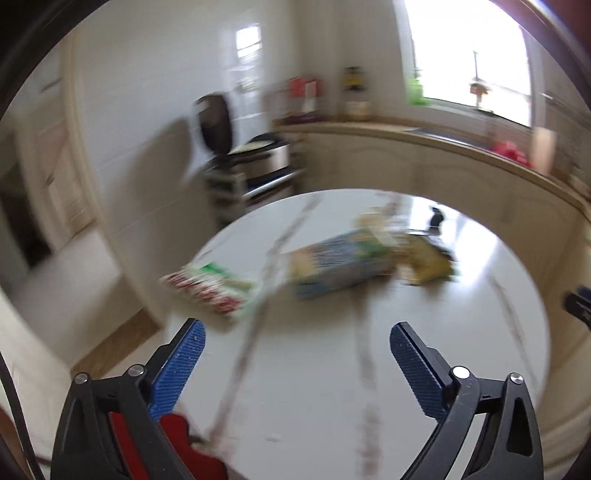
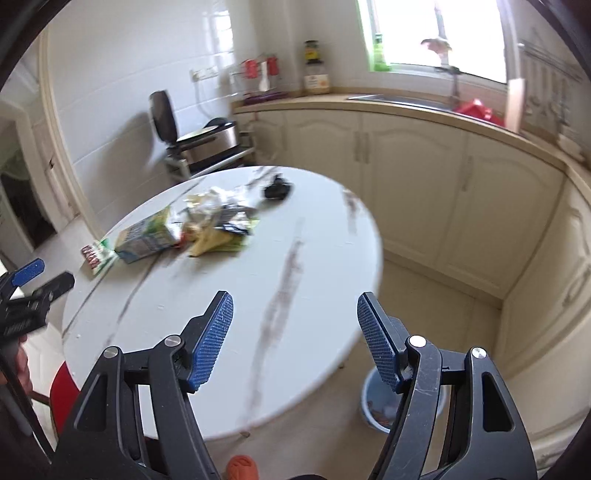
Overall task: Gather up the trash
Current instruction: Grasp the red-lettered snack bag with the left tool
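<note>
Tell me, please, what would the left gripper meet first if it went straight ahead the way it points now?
Probably the blue-and-yellow carton lying on the white table; the left gripper is open and empty. The blur leaves depth uncertain.

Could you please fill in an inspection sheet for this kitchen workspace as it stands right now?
Surface: round white marble-look table, dark veins.
Job's things: carton, small red-green pack, banana peel and crumpled wrappers piled on the far half; blue bin on the floor by the table.
Clutter: small black object behind the pile.
Grippers: left hand-held gripper and right hand-held gripper both open, empty, above the table.
Cables: dark cord at the left edge.
Surroundings: cabinets, sink, window.
</note>
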`<state>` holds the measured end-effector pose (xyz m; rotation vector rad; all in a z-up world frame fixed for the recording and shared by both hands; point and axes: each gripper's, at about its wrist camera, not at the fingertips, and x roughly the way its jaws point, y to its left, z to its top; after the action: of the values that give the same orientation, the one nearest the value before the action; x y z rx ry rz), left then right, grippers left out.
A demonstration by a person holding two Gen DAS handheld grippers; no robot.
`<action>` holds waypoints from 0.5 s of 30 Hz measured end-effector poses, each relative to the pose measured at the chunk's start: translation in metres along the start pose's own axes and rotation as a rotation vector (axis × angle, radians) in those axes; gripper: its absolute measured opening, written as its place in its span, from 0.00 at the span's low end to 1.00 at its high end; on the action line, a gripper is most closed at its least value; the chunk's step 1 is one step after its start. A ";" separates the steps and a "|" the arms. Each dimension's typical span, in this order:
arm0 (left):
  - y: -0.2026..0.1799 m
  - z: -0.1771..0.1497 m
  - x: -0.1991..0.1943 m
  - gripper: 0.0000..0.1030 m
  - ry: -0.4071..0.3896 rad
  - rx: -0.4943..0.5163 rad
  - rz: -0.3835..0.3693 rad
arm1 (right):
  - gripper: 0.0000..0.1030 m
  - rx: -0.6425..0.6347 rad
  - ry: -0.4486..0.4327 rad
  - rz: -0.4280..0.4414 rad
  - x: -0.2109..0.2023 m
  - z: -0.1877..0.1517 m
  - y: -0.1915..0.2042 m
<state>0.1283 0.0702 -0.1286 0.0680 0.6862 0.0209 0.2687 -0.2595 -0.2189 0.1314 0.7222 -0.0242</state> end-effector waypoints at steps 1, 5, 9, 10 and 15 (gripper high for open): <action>0.013 0.003 0.012 0.98 0.041 -0.045 0.048 | 0.65 -0.010 0.006 0.002 0.006 0.004 0.007; 0.053 0.009 0.053 0.98 0.160 -0.179 0.156 | 0.66 -0.049 0.029 0.008 0.027 0.011 0.026; 0.060 0.015 0.089 0.98 0.239 -0.215 0.222 | 0.66 -0.084 0.048 0.021 0.052 0.021 0.040; 0.058 0.019 0.094 0.98 0.246 -0.220 0.231 | 0.66 -0.089 0.052 0.024 0.057 0.022 0.042; 0.052 0.037 0.124 0.98 0.304 -0.262 0.231 | 0.66 -0.108 0.073 0.041 0.082 0.029 0.043</action>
<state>0.2477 0.1253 -0.1746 -0.1104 0.9711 0.3479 0.3524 -0.2190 -0.2469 0.0435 0.7913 0.0593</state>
